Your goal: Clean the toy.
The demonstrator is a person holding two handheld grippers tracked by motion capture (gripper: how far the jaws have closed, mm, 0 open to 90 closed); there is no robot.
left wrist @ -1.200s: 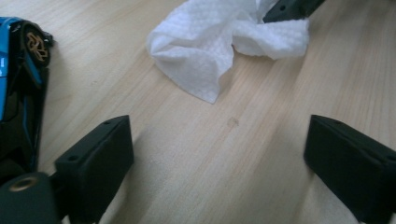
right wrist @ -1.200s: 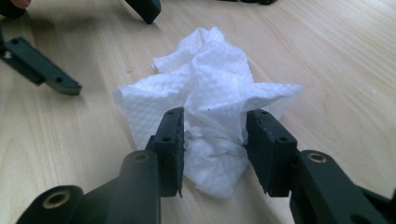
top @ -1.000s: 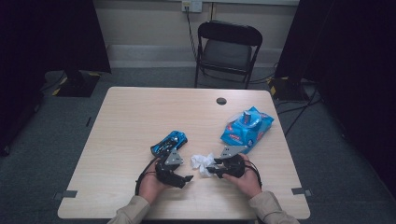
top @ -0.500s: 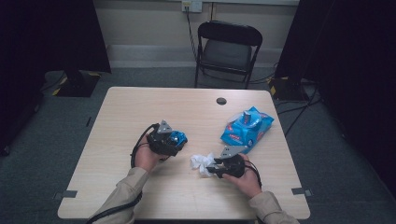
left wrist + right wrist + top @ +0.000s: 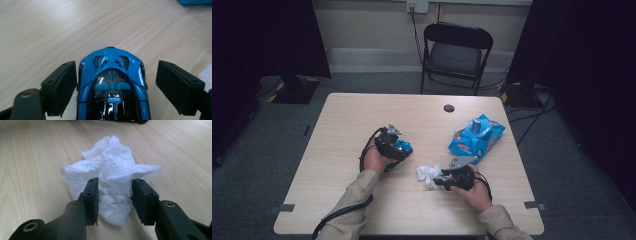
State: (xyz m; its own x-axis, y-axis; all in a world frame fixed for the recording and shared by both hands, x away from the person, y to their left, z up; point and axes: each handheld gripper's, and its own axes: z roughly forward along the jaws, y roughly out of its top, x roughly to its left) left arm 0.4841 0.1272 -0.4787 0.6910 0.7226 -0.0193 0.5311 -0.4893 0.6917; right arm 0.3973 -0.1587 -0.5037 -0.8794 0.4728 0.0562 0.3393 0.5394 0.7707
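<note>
A small blue toy car (image 5: 112,82) sits on the wooden table between the jaws of my left gripper (image 5: 116,65). These jaws have just been opening; the right pad (image 5: 177,85) stands clear of the car and the left pad (image 5: 62,85) is close beside it. From above, the left gripper (image 5: 391,141) covers most of the car (image 5: 404,147) at the table's middle left. My right gripper (image 5: 115,182) is shut on a crumpled white paper towel (image 5: 112,165), which rests on the table (image 5: 427,174) near the front.
A blue plastic packet (image 5: 476,135) lies to the right, just beyond the right hand. A dark round hole (image 5: 449,108) marks the table's far side. A black folding chair (image 5: 457,50) stands behind the table (image 5: 342,125).
The left hand moved away from the person and a little left, from beside the paper towel to the toy car, which now lies between its jaws. The right gripper kept still on the towel.
</note>
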